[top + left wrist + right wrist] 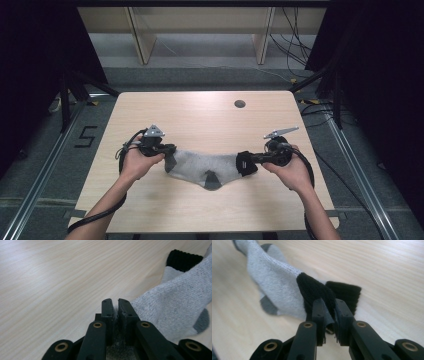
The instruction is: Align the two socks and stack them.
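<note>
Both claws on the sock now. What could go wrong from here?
1. The right claw pinches only a thin fold of the black cuff; a pull may slip it free.
2. The left claw grips just the toe edge of the grey sock, so that end could slip too.
3. Pulling apart may overstretch the knit.

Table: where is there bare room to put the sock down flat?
The far half of the table is bare, between the grippers and the round hole. The near strip under the sock is bare too. The middle band is crowded: left gripper and right gripper hold the sock's ends.
</note>
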Motion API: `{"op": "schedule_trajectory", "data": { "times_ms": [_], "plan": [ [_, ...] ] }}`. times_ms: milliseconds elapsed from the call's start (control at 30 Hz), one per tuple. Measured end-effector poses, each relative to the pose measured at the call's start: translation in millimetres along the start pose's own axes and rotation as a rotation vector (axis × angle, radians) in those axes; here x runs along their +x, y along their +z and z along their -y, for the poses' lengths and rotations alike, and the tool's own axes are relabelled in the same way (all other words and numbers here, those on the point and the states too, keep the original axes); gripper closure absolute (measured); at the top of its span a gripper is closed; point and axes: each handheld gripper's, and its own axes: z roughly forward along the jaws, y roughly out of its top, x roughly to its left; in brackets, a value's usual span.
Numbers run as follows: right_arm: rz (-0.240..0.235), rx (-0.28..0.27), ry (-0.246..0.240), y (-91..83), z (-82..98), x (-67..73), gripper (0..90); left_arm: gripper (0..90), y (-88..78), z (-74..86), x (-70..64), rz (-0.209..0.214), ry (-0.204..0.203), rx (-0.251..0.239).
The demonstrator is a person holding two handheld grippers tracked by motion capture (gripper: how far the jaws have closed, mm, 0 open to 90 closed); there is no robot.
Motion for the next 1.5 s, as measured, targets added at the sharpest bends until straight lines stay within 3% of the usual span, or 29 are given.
{"op": "schedule_trajectory", "data": {
  "times_ms": [200,233,333,400,433,533,633,667,700,733,833,867,933,1000,1033,1167,1300,1333,1367,1500],
  "plan": [
    [0.06,-0.006,0.024,13.2,-8.6,-6.9,80.1,81.8,13.9,-4.2,3.6,-0.044,0.018,0.027],
    [0.069,0.004,0.062,15.9,-9.9,-6.3,79.9,81.6,16.6,-4.4,4.7,-0.057,0.024,0.035],
    [0.123,-0.008,0.076,27.7,-12.4,-10.3,78.7,80.6,27.4,-2.2,8.2,-0.083,0.022,0.059],
    [0.149,-0.006,0.072,31.0,-12.4,-11.5,74.5,79.3,31.6,-0.4,9.5,-0.089,0.015,0.065],
    [0.155,-0.03,0.087,34.6,-11.5,-11.3,72.9,78.3,31.6,-0.4,9.5,-0.089,0.015,0.065],
    [0.168,-0.017,0.087,34.9,-10.2,-11.2,70.6,72.8,37.0,2.6,12.0,-0.08,0.005,0.075],
    [0.175,-0.032,0.085,36.1,-8.5,-11.6,68.8,68.1,35.5,2.9,12.9,-0.084,0.013,0.068],
    [0.166,-0.009,0.103,34.8,-7.4,-12.5,66.7,59.7,30.2,2.2,12.8,-0.1,0.008,0.051],
    [0.166,-0.009,0.103,34.8,-7.4,-12.5,66.7,57.6,30.2,2.2,12.8,-0.1,0.008,0.051],
    [0.168,-0.01,0.121,33.4,-5.6,-11.2,64.9,55.9,23.5,1.9,11.8,-0.109,-0.012,0.018],
    [0.171,-0.018,0.126,31.2,-4.1,-11.2,63.4,52.0,14.8,2.7,10.0,-0.099,-0.022,0.003],
    [0.167,-0.025,0.144,29.6,-2.0,-10.7,62.2,51.0,6.5,5.3,6.4,-0.068,-0.02,0.006],
    [0.164,-0.022,0.158,28.5,-0.9,-9.4,61.6,50.3,3.6,7.2,3.7,-0.042,-0.019,0.009],
    [0.165,-0.022,0.16,28.5,2.9,-9.7,60.7,49.2,-1.7,15.9,-4.0,0.005,0.017,0.046],
    [0.165,-0.022,0.16,28.5,2.9,-9.7,60.7,48.7,-1.7,15.9,-4.0,0.005,0.017,0.046],
    [0.161,-0.011,0.183,33.2,8.1,-10.3,60.4,48.0,1.9,27.4,-5.2,-0.004,0.019,0.09],
    [0.133,0.0,0.199,36.9,10.6,-10.5,61.4,54.7,10.1,35.2,-7.0,-0.011,0.003,0.114],
    [0.146,-0.005,0.245,39.1,10.9,-6.7,61.8,54.7,11.8,36.5,-7.8,-0.015,0.011,0.123],
    [0.13,0.006,0.194,41.5,11.9,-11.3,65.6,58.8,13.4,37.6,-8.7,-0.029,0.012,0.127],
    [0.131,0.018,0.188,43.6,12.0,-9.5,74.1,65.5,14.0,37.0,-9.8,-0.041,0.016,0.131]
  ]
}}
